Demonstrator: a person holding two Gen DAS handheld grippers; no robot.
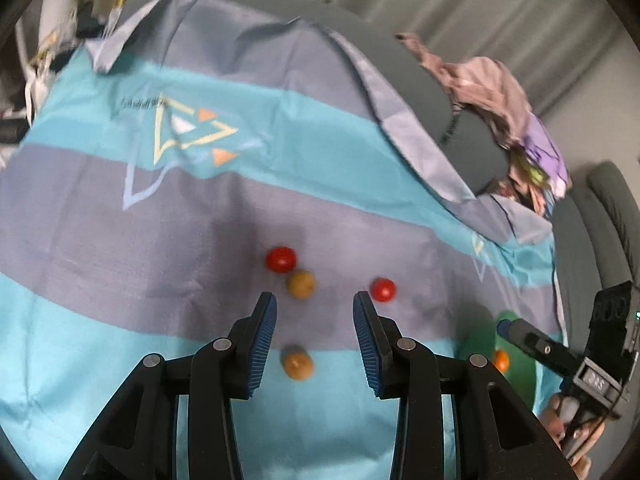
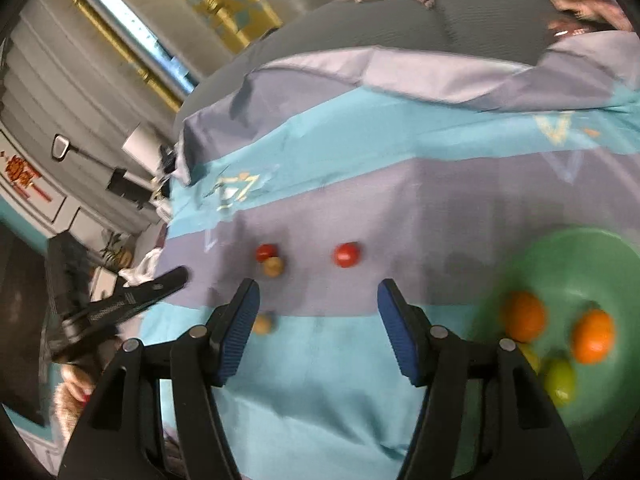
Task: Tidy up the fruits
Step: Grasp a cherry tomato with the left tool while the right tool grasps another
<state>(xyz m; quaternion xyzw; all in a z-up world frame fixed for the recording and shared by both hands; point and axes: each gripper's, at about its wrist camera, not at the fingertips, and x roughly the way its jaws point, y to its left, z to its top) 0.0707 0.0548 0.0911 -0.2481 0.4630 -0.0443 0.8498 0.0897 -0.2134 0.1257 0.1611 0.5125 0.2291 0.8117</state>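
Note:
On a blue and grey striped cloth (image 1: pixel 120 240) lie two red tomatoes (image 1: pixel 281 259) (image 1: pixel 383 289) and two tan fruits (image 1: pixel 301 285) (image 1: pixel 298 364). My left gripper (image 1: pixel 315 304) hovers over them, open, and the nearer tan fruit lies on the cloth below the gap, untouched. My right gripper (image 2: pixel 318 288) is open with nothing in it, left of the green plate (image 2: pixel 580 264). The plate holds two oranges (image 2: pixel 524 316) (image 2: pixel 593 336) and a green fruit (image 2: pixel 562 378). The right wrist view also shows the red tomatoes (image 2: pixel 266 252) (image 2: pixel 346 255) and tan fruits (image 2: pixel 274 267) (image 2: pixel 263 323).
The cloth covers a grey sofa (image 1: pixel 468 152) whose backrest rises behind. A pile of pink and purple clothes (image 1: pixel 492 84) sits on the backrest at the right. A person's hand (image 1: pixel 560 420) holds the right gripper beside the plate (image 1: pixel 520 380).

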